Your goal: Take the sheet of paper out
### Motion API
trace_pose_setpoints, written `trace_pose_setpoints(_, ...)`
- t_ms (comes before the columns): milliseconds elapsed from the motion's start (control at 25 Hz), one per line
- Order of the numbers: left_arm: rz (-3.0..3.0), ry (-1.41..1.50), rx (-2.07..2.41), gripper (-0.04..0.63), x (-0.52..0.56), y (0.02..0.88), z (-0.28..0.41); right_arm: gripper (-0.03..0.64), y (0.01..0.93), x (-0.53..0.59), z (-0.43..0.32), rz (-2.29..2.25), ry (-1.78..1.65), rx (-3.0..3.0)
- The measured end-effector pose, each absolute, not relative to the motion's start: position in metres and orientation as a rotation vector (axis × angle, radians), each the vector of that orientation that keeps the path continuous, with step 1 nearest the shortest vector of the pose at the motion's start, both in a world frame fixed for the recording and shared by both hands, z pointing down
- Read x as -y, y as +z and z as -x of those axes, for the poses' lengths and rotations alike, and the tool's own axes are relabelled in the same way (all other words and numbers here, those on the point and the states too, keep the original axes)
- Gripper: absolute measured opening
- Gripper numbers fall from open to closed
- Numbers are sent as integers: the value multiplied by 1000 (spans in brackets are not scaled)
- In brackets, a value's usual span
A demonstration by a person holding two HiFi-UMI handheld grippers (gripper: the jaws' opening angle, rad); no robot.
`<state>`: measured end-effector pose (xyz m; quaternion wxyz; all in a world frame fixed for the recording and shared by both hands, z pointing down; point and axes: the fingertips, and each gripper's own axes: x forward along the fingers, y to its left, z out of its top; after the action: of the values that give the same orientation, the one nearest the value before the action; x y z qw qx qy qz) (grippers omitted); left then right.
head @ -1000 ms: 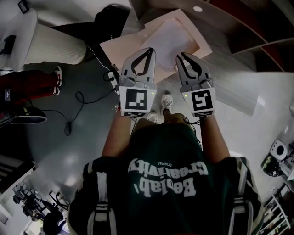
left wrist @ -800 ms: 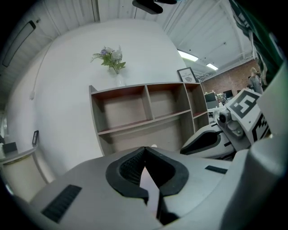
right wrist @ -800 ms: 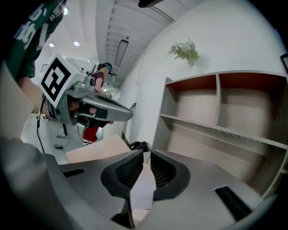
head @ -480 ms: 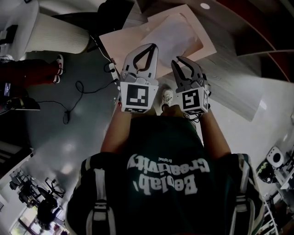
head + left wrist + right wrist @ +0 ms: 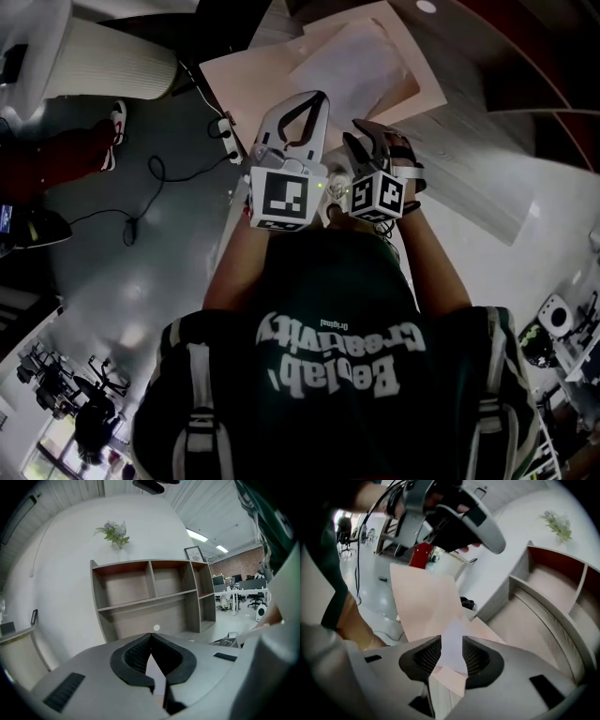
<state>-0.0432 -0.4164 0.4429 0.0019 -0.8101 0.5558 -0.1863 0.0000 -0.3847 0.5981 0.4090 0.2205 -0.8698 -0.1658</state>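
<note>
The white sheet of paper (image 5: 354, 58) lies with the peach-coloured paper folder (image 5: 246, 77), on it or half inside it; I cannot tell which. The folder rests at the left end of the grey wooden counter (image 5: 473, 164), and its left corner seems to reach past the counter's left edge.

From your jaws the sheet lies straight ahead and lower. Its long side appears to run away from you, slanting a little to the right toward the counter's far edge.

Your right gripper (image 5: 373, 139) is the one aimed at it. It points forward and clearly downward, rolled so that its marker cube sits tilted. In the right gripper view the near end of the sheet shows in the gap of the jaws. These jaws have just been opening; they stand released, and the pads do not press on the paper.

Your left gripper (image 5: 317, 99) is just beside it, over the folder's near edge. It points almost level toward the grey wooden shelf unit (image 5: 150, 590), with jaws clenched tip to tip on nothing.

In my judgement the right hand is better placed to take the sheet's near end.
</note>
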Motion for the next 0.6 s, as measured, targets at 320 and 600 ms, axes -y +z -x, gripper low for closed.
trace_pose_setpoints(320,2560,-593,-1752,17,425,454,63,170,666,384,3,-426,-442,1995)
trace_pose_setpoints(600,2583,-617,-1756,17,429,469,79,178,707,385,3,-357,-513,1861)
